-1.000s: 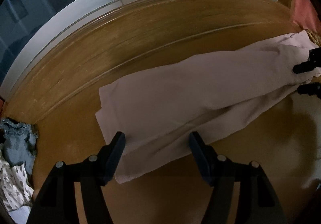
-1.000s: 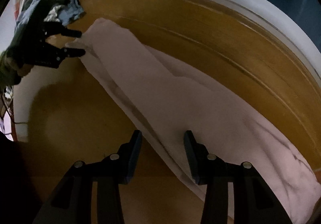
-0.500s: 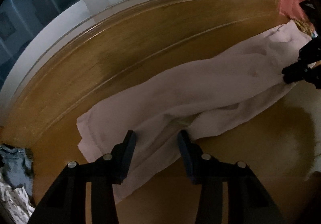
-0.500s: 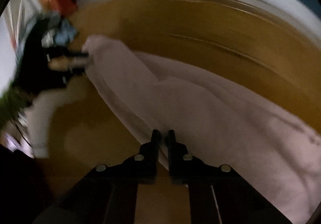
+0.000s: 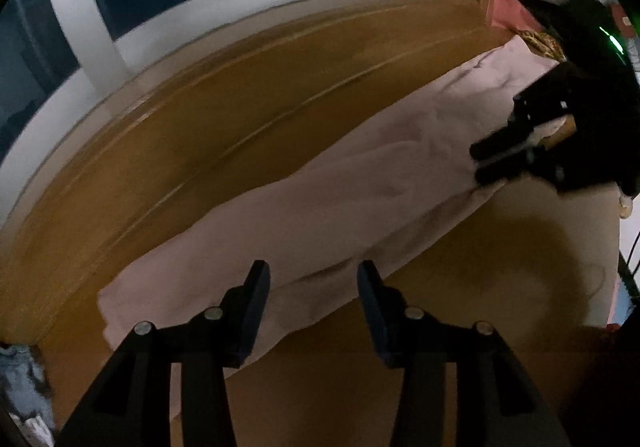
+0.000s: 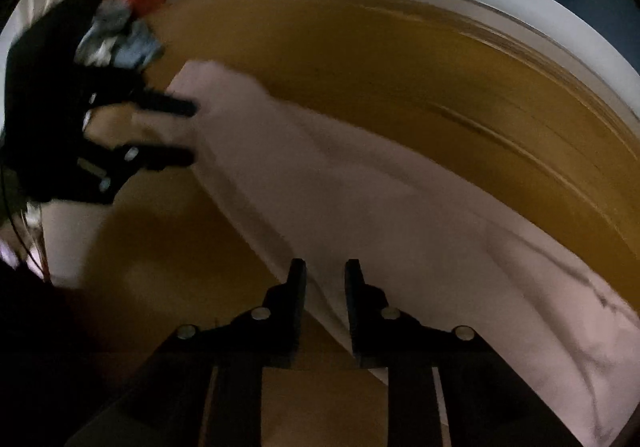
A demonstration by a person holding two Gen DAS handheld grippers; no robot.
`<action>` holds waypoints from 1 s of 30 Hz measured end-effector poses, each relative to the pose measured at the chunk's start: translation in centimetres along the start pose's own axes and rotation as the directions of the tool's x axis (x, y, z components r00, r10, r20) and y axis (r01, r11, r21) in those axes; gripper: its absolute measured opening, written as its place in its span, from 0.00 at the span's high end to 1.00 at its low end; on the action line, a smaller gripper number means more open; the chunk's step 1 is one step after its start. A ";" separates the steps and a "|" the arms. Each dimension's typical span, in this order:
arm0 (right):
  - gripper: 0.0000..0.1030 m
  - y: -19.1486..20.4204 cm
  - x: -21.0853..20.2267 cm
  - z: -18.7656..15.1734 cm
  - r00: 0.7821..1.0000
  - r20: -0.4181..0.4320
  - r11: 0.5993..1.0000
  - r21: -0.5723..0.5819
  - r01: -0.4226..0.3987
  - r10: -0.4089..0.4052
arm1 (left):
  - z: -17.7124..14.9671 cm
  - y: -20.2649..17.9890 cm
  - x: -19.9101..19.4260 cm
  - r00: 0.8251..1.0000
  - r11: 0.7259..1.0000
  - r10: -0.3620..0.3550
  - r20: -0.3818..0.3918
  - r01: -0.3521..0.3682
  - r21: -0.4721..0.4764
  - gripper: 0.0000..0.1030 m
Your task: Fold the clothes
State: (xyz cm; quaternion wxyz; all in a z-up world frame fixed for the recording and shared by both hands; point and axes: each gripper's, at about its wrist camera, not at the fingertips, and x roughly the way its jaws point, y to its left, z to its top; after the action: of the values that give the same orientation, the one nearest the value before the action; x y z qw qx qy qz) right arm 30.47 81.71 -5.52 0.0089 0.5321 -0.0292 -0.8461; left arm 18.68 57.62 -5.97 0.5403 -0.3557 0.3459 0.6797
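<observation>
the left claw (image 5: 312,287) is standing half open over the near hem end of the pale pink garment (image 5: 360,183), gripping nothing. the garment is lying long on the wooden desk (image 5: 240,95), running from 7 o'clock out to 2 o'clock. at that far end the right claw (image 6: 325,287) is reopening, cloth edge lying loose between its jaws.

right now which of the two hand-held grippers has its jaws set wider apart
The left hand-held gripper: its jaws stand wide over the long pale pink garment. The right hand-held gripper shows only a narrow gap.
</observation>
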 end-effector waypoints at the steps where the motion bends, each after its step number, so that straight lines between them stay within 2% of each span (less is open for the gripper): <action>1: 0.79 0.3 0.5 0.0 1.000 -0.012 1.000 -0.014 0.010 -0.010 | -0.1 -0.1 0.1 1.000 1.000 -0.009 -0.004 0.009 -0.002 0.59; 3: 0.75 0.6 1.0 0.0 1.000 -0.015 0.999 -0.032 0.022 -0.022 | -0.2 -0.3 0.3 1.000 1.000 -0.016 -0.009 0.016 0.005 0.59; 6: 0.76 0.6 1.3 0.3 0.999 -0.001 0.998 -0.054 0.036 -0.037 | -0.3 -0.7 -0.2 1.000 1.000 -0.015 -0.011 0.015 0.027 0.59; 7: 0.91 0.4 1.1 0.3 1.000 -0.001 0.999 -0.042 0.031 -0.031 | -0.7 -0.4 -0.6 1.000 0.999 -0.016 -0.010 0.016 0.029 0.59; 8: 0.96 -0.2 0.7 0.3 1.000 0.003 1.000 -0.014 0.010 -0.010 | -1.1 -0.1 -1.0 1.000 0.999 -0.016 -0.009 0.017 0.031 0.59; 11: 0.96 -2.3 -1.1 0.6 0.994 0.068 0.989 0.108 -0.098 0.091 | -2.1 0.9 -2.3 1.000 0.999 -0.016 -0.005 0.016 0.044 0.59; 15: 0.96 -4.5 -3.0 0.8 0.971 0.150 0.951 0.219 -0.216 0.186 | -2.4 0.7 -2.9 1.000 0.997 -0.013 0.001 0.013 0.079 0.59; 21: 0.96 -4.3 -2.5 1.5 0.946 0.193 0.904 0.295 -0.310 0.262 | -2.0 -0.1 -3.0 0.997 0.992 0.047 0.053 -0.053 0.117 0.59; 24: 0.96 -3.4 -2.3 1.5 0.953 0.180 0.917 0.278 -0.286 0.243 | -1.8 -0.4 -3.1 0.993 0.989 0.065 0.094 -0.077 0.125 0.59; 26: 0.94 -2.6 -2.2 1.3 0.966 0.165 0.935 0.261 -0.238 0.200 | -1.9 0.1 -3.6 0.995 0.993 0.036 0.097 -0.047 0.107 0.87; 27: 0.93 -2.0 -2.3 1.2 0.972 0.160 0.946 0.249 -0.208 0.172 | -2.0 0.4 -4.0 0.995 0.995 0.022 0.098 -0.031 0.094 0.91; 28: 0.88 -1.4 -2.5 1.1 0.978 0.161 0.959 0.228 -0.167 0.132 | -2.2 0.9 -4.6 0.994 0.997 0.009 0.107 -0.017 0.077 0.91; 30: 0.64 0.0 -2.8 1.0 0.985 0.166 0.979 0.183 -0.084 0.053 | -2.6 1.8 -5.8 0.992 0.999 -0.017 0.122 0.012 0.045 0.92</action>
State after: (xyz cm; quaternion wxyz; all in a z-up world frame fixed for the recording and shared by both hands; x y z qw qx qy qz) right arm 30.79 81.87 -2.59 -0.0150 0.4594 -0.1286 -0.8788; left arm 18.19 52.28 -2.16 0.5731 -0.3040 0.3244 0.6884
